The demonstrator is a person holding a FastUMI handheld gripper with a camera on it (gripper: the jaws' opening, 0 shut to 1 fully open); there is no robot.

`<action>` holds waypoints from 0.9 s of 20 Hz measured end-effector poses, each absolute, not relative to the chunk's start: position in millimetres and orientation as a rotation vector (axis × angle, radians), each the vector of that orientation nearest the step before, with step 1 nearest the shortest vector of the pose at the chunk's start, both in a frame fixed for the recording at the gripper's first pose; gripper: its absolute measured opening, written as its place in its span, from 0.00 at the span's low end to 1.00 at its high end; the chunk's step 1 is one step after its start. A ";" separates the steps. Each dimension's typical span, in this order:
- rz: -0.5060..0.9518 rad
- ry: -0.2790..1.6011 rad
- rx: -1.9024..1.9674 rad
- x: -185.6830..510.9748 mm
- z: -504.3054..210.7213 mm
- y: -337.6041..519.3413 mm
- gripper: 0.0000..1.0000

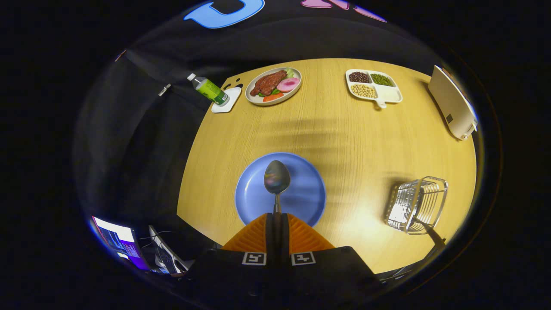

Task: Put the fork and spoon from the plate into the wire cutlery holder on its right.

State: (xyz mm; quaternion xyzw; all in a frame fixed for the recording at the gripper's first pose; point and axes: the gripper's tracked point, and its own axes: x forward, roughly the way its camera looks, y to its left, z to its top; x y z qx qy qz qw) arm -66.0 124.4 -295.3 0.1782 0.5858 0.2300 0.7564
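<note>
Gripper (277,215) seen from its own camera: both fingers are drawn together and clamped on the handle of the spoon (277,177), with no gap between them beyond the handle's width. Spoon bowl projects straight ahead of the fingertips, over the blue plate (301,202); whether the bowl touches the plate or is raised off it cannot be told. Plate sits on the wooden table (344,137), just ahead of and partly under the fingers. Wire holder (415,204) stands to the right of the plate, well apart from it, with one dark handle leaning out of its near side; what that utensil is cannot be confirmed. Beyond the plate, at the table's far side: a bottle (208,89) on a white coaster, a dish of food (273,85), and a divided tray (373,86) of beans.
</note>
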 end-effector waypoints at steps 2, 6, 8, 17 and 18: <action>0.490 1.269 0.393 -62.7 -280.0 90.8 0.06; 0.426 1.293 0.357 -68.4 -265.8 10.5 0.06; 0.384 1.328 0.320 -75.1 -268.9 -25.5 0.06; 0.337 1.581 0.220 -94.0 -323.4 -88.8 0.06; 0.347 1.597 0.218 -90.8 -327.9 -85.9 0.07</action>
